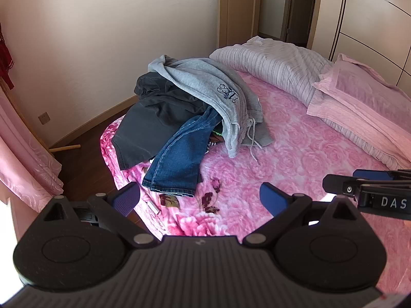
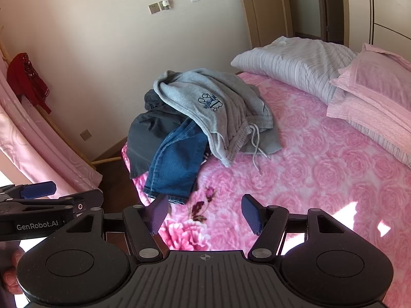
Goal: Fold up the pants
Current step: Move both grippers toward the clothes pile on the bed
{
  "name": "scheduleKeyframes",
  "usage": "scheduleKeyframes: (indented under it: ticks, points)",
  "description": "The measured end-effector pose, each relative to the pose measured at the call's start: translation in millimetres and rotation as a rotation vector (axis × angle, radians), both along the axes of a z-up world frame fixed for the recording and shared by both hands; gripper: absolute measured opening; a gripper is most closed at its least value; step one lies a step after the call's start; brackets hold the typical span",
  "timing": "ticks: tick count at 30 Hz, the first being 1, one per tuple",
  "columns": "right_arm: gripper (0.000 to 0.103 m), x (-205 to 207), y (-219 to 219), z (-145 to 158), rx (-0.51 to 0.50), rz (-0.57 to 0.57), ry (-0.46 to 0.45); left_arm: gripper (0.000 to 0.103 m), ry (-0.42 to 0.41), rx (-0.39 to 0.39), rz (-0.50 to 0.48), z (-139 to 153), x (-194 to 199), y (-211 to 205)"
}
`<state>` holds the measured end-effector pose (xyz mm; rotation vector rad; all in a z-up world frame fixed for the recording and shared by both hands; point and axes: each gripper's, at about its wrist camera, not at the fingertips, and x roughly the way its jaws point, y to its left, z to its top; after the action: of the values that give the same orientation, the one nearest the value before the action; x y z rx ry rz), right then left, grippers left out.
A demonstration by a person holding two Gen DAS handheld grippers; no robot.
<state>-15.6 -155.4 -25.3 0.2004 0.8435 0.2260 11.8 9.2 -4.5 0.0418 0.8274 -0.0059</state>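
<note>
A heap of clothes lies at the bed's far left corner. Light grey sweatpants (image 1: 218,95) (image 2: 218,107) with a dark printed logo and white drawstrings lie on top. Blue jeans (image 1: 179,159) (image 2: 177,164) stick out below them toward me, and a dark grey garment (image 1: 146,125) (image 2: 143,133) lies at the left. My left gripper (image 1: 200,200) hovers open above the blanket, short of the jeans' hem, with nothing between its fingers. My right gripper (image 2: 205,214) is also open and empty, just short of the jeans' hem. Each gripper shows in the other's view, at the side edge.
The bed has a pink rose-patterned blanket (image 1: 295,154) (image 2: 321,169). A folded striped quilt (image 1: 277,64) (image 2: 295,61) and pink pillows (image 1: 359,97) (image 2: 372,97) lie at the far right. Dark wood floor (image 1: 84,161) and a pink curtain (image 1: 23,164) are at the left. A door (image 1: 239,7) stands behind.
</note>
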Motion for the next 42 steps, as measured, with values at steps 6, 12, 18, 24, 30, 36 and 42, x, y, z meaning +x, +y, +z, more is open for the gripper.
scheduleKeyframes:
  ticks: [6, 12, 18, 24, 30, 36, 42]
  points:
    - [0.060, 3, 5, -1, -0.001, -0.011, 0.003, 0.098, 0.003, -0.003, -0.032, -1, 3, 0]
    - [0.060, 4, 12, -2, -0.003, -0.028, 0.003, 0.098, 0.004, -0.005, -0.053, -2, 9, 8]
    - [0.060, 4, 22, -3, -0.004, -0.052, 0.006, 0.098, 0.005, -0.005, -0.084, -3, 14, 17]
    - [0.060, 2, 28, -7, -0.004, -0.079, 0.007, 0.098, 0.003, -0.003, -0.113, -5, 17, 24]
    - [0.060, -1, 28, -6, -0.005, -0.094, 0.002, 0.098, 0.003, -0.001, -0.157, -4, 18, 27]
    - [0.060, -2, 25, -7, -0.001, -0.089, -0.001, 0.098, 0.004, -0.002, -0.144, -5, 17, 24]
    - [0.060, 3, 14, -5, 0.007, -0.055, 0.001, 0.098, 0.006, 0.007, -0.109, -4, 14, 18]
